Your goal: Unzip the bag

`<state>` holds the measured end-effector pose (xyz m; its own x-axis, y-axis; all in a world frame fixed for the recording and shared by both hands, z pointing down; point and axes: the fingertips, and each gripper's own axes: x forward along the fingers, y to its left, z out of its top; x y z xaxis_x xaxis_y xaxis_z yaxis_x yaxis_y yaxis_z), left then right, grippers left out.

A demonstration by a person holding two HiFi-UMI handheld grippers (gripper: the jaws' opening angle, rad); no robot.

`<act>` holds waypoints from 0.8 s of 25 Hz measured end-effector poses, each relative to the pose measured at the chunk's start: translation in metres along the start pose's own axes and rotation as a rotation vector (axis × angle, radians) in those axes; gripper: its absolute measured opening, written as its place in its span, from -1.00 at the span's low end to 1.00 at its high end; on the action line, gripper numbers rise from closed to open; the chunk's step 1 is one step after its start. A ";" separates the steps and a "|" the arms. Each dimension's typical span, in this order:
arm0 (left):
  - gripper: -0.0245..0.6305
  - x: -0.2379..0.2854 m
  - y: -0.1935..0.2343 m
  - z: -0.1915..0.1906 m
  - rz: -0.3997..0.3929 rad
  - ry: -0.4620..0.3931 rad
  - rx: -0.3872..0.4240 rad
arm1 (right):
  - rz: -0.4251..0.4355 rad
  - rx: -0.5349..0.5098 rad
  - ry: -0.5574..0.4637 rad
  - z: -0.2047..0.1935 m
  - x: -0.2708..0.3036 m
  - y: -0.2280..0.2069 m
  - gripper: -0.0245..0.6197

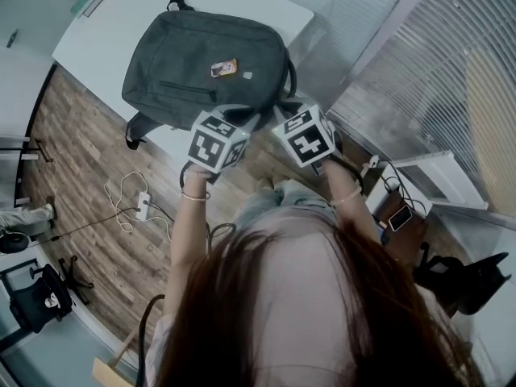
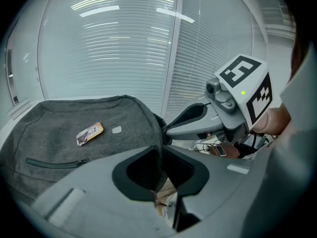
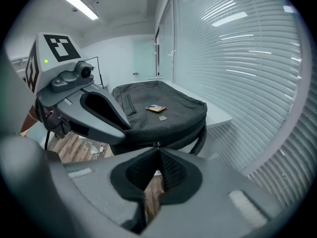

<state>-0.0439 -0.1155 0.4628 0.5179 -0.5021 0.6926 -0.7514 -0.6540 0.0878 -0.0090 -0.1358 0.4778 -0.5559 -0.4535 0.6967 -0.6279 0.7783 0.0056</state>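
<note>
A dark grey backpack (image 1: 205,67) lies flat on a white table (image 1: 105,35), with a small yellow tag (image 1: 224,68) on its top face. Both grippers meet at its near edge, side by side. My left gripper (image 2: 161,150) has its jaws closed on the fabric of the bag's near corner (image 2: 148,128). My right gripper (image 3: 157,150) has its jaws pressed together on the zipper pull (image 3: 157,144) at the bag's near rim. In the head view the marker cubes hide the fingertips of both. A closed pocket zipper (image 2: 54,162) runs across the bag's face.
Window blinds (image 1: 419,63) run along the right, close behind the table's edge. Below the table lie a wood floor (image 1: 89,168), a power strip with cables (image 1: 143,205) and a black office chair (image 1: 40,297). White furniture with a phone (image 1: 401,216) on it stands at the right.
</note>
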 end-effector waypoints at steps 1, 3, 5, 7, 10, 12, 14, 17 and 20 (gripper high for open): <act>-0.75 0.000 -0.001 0.000 -0.008 -0.002 -0.002 | -0.008 0.002 0.003 0.000 0.000 -0.003 -0.89; -0.75 -0.001 -0.001 -0.001 -0.021 -0.009 -0.009 | -0.017 0.008 0.007 0.001 0.000 -0.006 -0.89; -0.75 -0.001 -0.001 -0.001 -0.031 -0.014 -0.015 | -0.031 0.014 0.008 0.001 0.002 -0.010 -0.89; -0.75 0.000 -0.001 -0.001 -0.040 -0.016 -0.016 | -0.044 0.034 0.007 0.002 0.004 -0.014 -0.89; -0.75 -0.001 -0.001 -0.003 -0.060 -0.020 -0.020 | -0.058 0.059 0.006 0.003 0.006 -0.017 -0.89; -0.75 0.000 0.000 -0.004 -0.080 -0.025 -0.029 | -0.073 0.063 0.006 0.003 0.008 -0.021 -0.89; -0.75 0.001 0.001 -0.005 -0.104 -0.032 -0.042 | -0.092 0.069 0.005 0.003 0.010 -0.024 -0.89; -0.75 0.002 0.001 -0.007 -0.136 -0.038 -0.061 | -0.117 0.079 -0.001 0.003 0.012 -0.030 -0.89; -0.75 0.004 0.000 -0.009 -0.164 -0.039 -0.076 | -0.129 0.082 -0.008 0.004 0.014 -0.037 -0.89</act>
<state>-0.0456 -0.1131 0.4717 0.6505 -0.4149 0.6362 -0.6835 -0.6850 0.2522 0.0041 -0.1727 0.4844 -0.4715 -0.5510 0.6886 -0.7367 0.6753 0.0359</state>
